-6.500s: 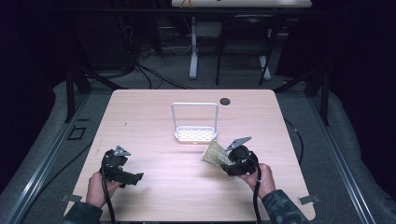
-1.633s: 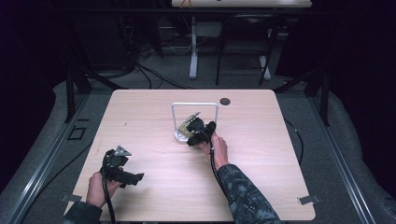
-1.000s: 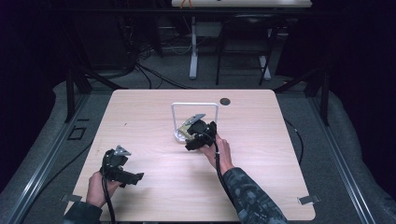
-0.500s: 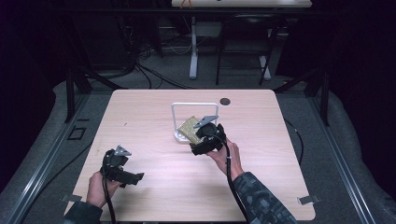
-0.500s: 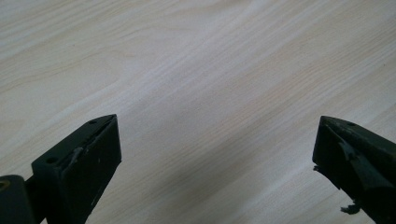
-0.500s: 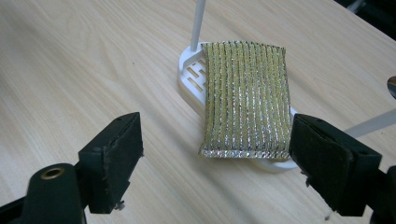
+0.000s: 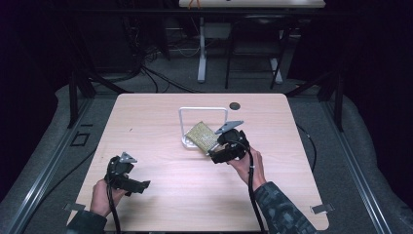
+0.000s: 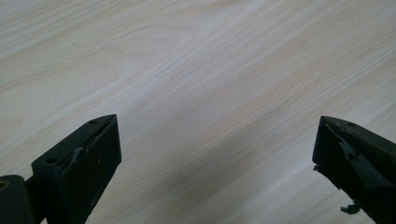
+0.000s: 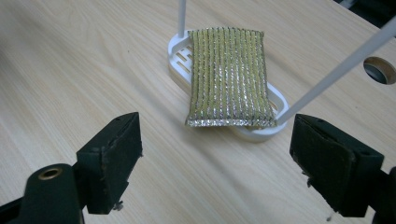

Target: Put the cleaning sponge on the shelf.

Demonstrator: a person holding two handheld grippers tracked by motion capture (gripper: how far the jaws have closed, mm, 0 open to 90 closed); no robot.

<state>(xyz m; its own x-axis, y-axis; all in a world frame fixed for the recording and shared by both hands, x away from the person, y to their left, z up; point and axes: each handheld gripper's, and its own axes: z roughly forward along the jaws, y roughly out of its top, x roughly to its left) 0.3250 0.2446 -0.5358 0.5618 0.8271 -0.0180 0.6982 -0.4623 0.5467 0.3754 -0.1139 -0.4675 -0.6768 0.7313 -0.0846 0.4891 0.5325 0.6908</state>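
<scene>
- On the table (image 7: 160, 117), as seen from the high view, a white holder (image 7: 187, 141) with a tall wire loop is placed near the middle, and a gold-green scrubbing sponge (image 7: 202, 136) is laid across its base, one edge hanging over the near rim.
- Just beside the sponge, on its right and a little nearer the person, the right gripper (image 7: 220, 147) is held in the right hand (image 7: 248, 163); its grey plate is seen on top and its cable is trailed back along the sleeve.
- Near the front left of the table, well apart from the holder, the left gripper (image 7: 127, 181) is held low in the left hand (image 7: 101, 197).
- A round hole (image 7: 235, 105) is seen in the table behind the holder.
- From the left gripper view, the left fingers (image 8: 88, 163) are spread wide, nothing is held between them, and bare wood is seen beyond.
- From the right gripper view, the right fingers (image 9: 114, 154) are spread apart and released; the sponge (image 9: 229, 77) is seen ahead of them, untouched, lying ribbed side up on the holder (image 9: 180, 58).
- One white rod of the loop is stood behind the sponge, and the other is seen slanting past its right corner, close above the right-hand finger.
</scene>
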